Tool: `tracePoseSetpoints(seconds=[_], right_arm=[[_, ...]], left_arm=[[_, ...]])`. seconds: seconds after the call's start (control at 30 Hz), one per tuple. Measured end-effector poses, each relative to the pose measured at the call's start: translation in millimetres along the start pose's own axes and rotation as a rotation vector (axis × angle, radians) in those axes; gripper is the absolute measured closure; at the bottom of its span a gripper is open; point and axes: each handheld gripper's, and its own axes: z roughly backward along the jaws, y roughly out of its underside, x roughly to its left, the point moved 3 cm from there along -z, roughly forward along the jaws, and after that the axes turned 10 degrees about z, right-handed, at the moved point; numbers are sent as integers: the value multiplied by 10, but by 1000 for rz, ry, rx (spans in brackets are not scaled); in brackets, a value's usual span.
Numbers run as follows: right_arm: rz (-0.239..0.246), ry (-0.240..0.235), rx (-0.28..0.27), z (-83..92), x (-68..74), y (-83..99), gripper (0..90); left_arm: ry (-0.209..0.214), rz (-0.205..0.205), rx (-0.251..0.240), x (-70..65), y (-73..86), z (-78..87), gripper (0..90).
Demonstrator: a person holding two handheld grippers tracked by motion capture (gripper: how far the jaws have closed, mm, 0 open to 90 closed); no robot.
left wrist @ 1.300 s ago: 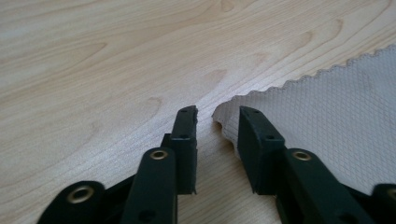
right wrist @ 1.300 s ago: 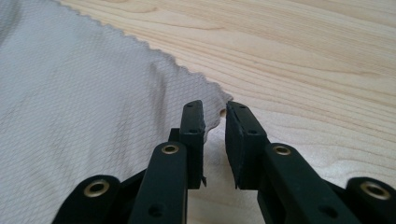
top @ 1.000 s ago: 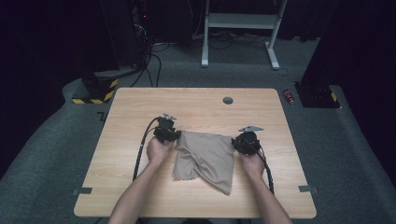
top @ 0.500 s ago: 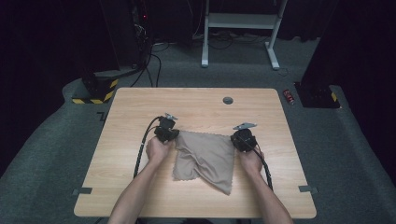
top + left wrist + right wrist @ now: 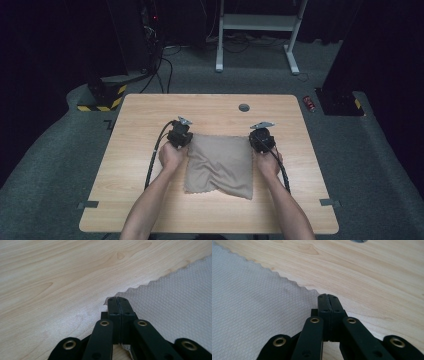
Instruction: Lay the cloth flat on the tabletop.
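Observation:
A grey-beige cloth point(image 5: 219, 165) with a zigzag edge lies rumpled on the wooden table point(image 5: 145, 115). My left gripper point(image 5: 183, 141) is shut on the cloth's far left corner. In the left gripper view that gripper point(image 5: 117, 299) has its jaws pressed together on the cloth point(image 5: 175, 305) corner. My right gripper point(image 5: 259, 141) is shut on the far right corner. In the right gripper view this gripper point(image 5: 327, 296) pinches the cloth point(image 5: 254, 305) at its corner. Both sets of jaws have just been closing on the fabric.
A round grommet point(image 5: 244, 107) sits in the table near its far edge. Desk legs, cables and a yellow-black striped block point(image 5: 100, 102) stand on the carpet beyond. A small red object point(image 5: 310, 103) lies on the floor at the right.
Both grippers have closed on the cloth's far corners. The right gripper has shifted slightly and the cloth's far edge now lies stretched between the two.

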Motion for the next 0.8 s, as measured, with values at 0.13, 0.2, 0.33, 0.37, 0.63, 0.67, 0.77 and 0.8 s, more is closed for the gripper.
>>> tracePoseSetpoints(seconds=[0.13, 0.2, 0.33, 0.37, 0.63, 0.67, 0.77, 0.8], right_arm=[[-12, -9, 45, -119, -6, 78, 813], [-30, -23, 30, -77, -36, 85, 770], [-11, -89, -61, 254, 25, 71, 746], [-11, -89, -61, 254, 25, 71, 746], [94, -213, -61, 621, 456, 436, 729], [99, -223, -61, 659, 489, 491, 723], [116, -225, -47, 757, 583, 649, 691], [125, -220, -48, 774, 599, 682, 686]], left_arm=[[12, 42, 12, 14, 14, -19, 765], [24, 48, -7, 21, 11, 74, 686], [73, 50, -25, -15, 115, 313, 590], [79, 48, -23, -34, 156, 358, 590], [173, -12, 20, -251, 754, 790, 565], [176, -9, 21, -272, 823, 843, 565], [186, -5, 16, -318, 1000, 974, 566], [177, -13, 20, -336, 1073, 1007, 566]])
